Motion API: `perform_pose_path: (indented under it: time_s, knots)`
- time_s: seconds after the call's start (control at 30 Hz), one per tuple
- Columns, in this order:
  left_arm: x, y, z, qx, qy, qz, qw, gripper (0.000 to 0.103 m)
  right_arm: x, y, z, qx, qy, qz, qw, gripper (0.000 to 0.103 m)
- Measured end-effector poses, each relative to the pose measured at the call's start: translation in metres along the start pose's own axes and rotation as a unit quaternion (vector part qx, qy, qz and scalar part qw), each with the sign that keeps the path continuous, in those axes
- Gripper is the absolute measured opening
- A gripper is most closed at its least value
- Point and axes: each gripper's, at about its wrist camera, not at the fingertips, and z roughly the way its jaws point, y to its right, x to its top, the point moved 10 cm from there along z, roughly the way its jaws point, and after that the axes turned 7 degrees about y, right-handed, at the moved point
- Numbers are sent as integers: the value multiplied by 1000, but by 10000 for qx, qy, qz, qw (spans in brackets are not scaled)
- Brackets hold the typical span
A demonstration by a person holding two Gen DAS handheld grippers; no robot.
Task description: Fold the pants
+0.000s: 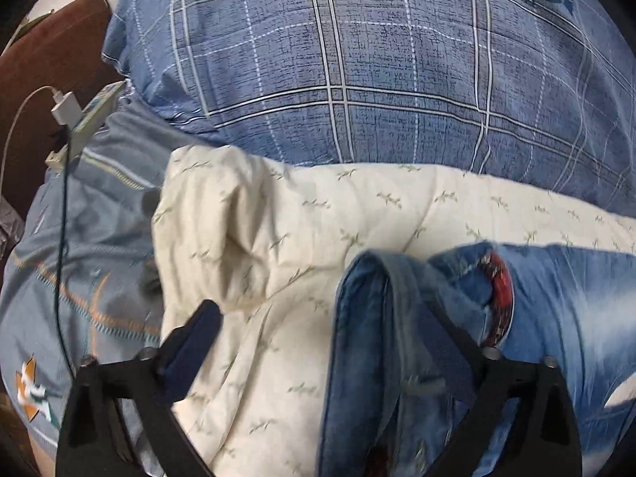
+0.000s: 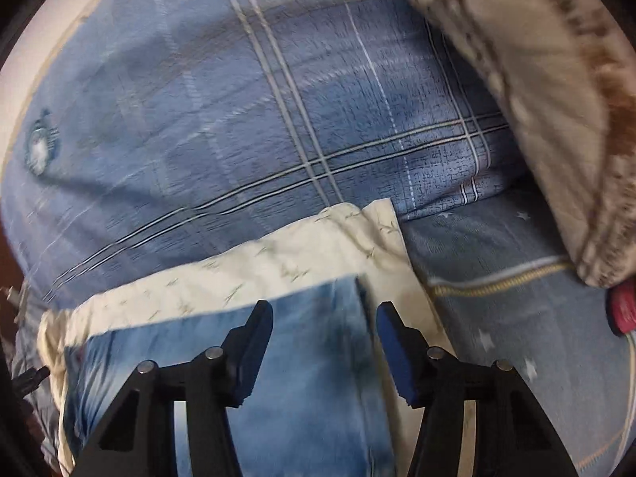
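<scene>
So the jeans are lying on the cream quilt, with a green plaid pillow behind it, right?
Not quite: the pillow is blue plaid, not green. The left wrist view shows it clearly. The jeans do lie on the cream quilt, with that pillow behind it.

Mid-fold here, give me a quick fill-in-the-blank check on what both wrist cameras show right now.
1. The pants are made of blue ____.
2. The pants lie on a ____ coloured quilt with a small leaf print.
3. Behind the quilt lies a blue pillow with a ____ pattern.
4. The right gripper hangs over the pants with its jaws ____.

Missing words: denim; cream; plaid; open
</scene>
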Motion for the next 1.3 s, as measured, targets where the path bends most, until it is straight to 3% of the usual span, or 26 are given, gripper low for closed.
perform_pose_path:
  time_s: [0.07,0.13,0.23,0.3,0.33,0.47,0.63,0.97,1.1,1.3]
  knots:
    - [5,7,10,-99,-122,3,9999,82,-1,1,16,-16,-108,35,9999,55]
    - [6,15,20,-223,-264,-1,9994,76,-7,2,32,-101,-302,-7,9995,46]
    - [2,34,33,-565,-521,-22,9970,51,-11,-1,39,-184,-297,-171,9992,39]
    - [-2,48,41,-821,-691,-41,9942,19,-10,-5,37,-198,-202,-323,9991,30]
    - [-4,52,43,-860,-746,-44,9935,17,-10,-9,33,-178,-151,-457,9987,25]
    - [0,58,47,-881,-723,-189,9933,7,-4,-19,15,-211,90,-693,9973,20]
    - [9,58,21,-1126,-283,-397,9924,5,5,-25,-16,-14,342,-569,9978,19]
    - [2,34,-107,-1731,870,-517,9797,5,-14,-27,-109,211,912,-591,9939,19]
    - [-30,13,-147,-1779,1055,-574,9767,5,-36,-19,-142,273,991,-518,9934,19]
    - [-111,-20,-181,-1792,1057,-693,9756,5,-87,0,-202,311,1104,-456,9923,19]
